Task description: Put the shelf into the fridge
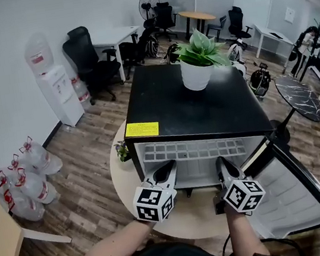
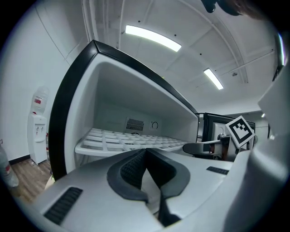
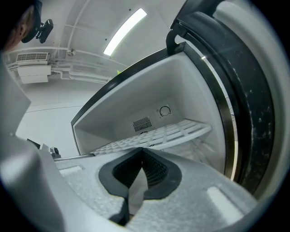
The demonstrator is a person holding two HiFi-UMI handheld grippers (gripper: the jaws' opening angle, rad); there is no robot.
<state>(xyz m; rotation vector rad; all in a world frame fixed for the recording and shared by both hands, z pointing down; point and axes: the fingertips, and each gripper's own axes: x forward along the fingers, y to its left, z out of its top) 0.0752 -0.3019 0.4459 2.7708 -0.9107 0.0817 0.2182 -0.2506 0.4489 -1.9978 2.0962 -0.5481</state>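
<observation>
Head view, shelf (image 1: pixel 190 149): inside the fridge (image 1: pixel 199 109), lying flat (a white grid).
Left gripper (image 1: pixel 167 166): just before the fridge opening, jaws clenched, empty.
Right gripper (image 1: pixel 220 164): before the fridge opening too, jaws pressed together, empty.

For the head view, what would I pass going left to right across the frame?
water jugs → water dispenser → black office chair → potted plant → open fridge door

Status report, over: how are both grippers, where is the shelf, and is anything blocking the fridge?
Left gripper jaws shut, empty; right gripper same. Shelf inside fridge. Door open, nothing in the way.
</observation>
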